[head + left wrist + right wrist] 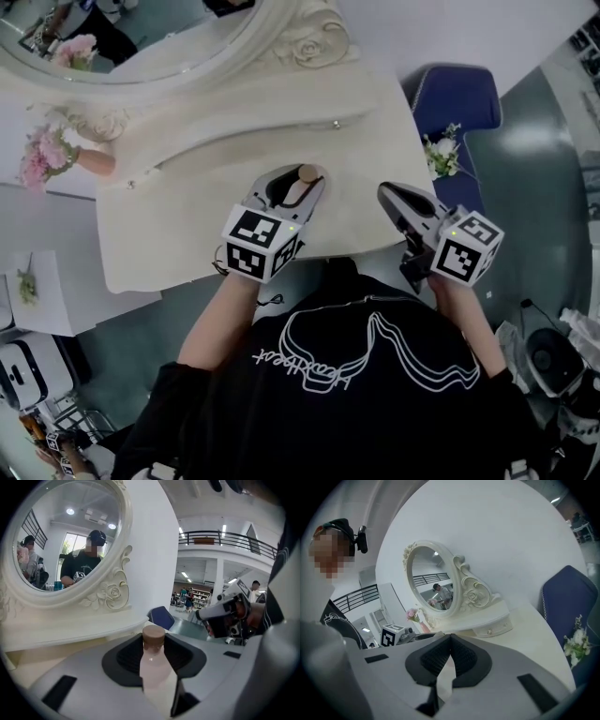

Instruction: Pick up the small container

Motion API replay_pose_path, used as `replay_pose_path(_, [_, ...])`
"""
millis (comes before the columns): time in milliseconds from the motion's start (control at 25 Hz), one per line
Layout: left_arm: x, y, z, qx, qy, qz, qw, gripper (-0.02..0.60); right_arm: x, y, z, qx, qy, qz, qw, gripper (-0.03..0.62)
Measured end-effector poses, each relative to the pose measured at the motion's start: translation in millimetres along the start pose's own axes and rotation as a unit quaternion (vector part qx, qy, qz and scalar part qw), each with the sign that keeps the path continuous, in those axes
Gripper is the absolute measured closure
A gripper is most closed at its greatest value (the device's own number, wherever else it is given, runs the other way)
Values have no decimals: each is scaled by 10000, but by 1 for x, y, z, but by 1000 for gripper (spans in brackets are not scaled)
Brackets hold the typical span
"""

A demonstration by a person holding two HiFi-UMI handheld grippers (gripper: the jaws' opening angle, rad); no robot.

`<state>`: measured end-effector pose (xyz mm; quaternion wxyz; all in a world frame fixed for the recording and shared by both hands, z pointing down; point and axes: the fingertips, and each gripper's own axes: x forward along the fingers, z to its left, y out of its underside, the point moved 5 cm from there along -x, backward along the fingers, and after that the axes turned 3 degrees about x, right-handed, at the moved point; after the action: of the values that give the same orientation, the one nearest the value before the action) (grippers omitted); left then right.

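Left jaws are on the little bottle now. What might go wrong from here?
The bottle looks smooth and sits in the left gripper by its body only; it may slip or tip. The drawer shelf under the mirror is just ahead, so a forward swing might knock the cap.

Bright, even indoor light fills every view; ceiling lamps point(70, 511) shine in the mirror point(51, 545). Both gripper views bow strongly toward dark round edges. The small container point(152, 667) looks soft up close, with one small glint. Shadows on the dressing table point(178, 234) are faint.
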<state>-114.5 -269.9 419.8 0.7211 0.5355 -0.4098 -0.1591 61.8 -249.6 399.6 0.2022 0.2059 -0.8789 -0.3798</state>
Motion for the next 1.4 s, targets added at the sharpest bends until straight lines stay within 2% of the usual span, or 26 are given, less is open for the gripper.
replay_pose_path(200, [-32, -19, -15, -27, 46, -284, 9996, 440, -2, 3, 18, -165, -112, -53, 9998, 586])
replay_pose_path(480, [-71, -37, -38, -1, 239, -423, 9988, 440, -3, 8, 45, -509, -289, -80, 9983, 587])
replay_pose_path(760, [-101, -37, -55, -72, 349, -465, 9983, 439, -8, 14, 72, -639, -502, -238, 9964, 587])
replay_pose_path(1400, [-139, -31, -80, -17, 464, -674, 9966, 439, -23, 29, 117, -976, -590, -403, 9927, 588])
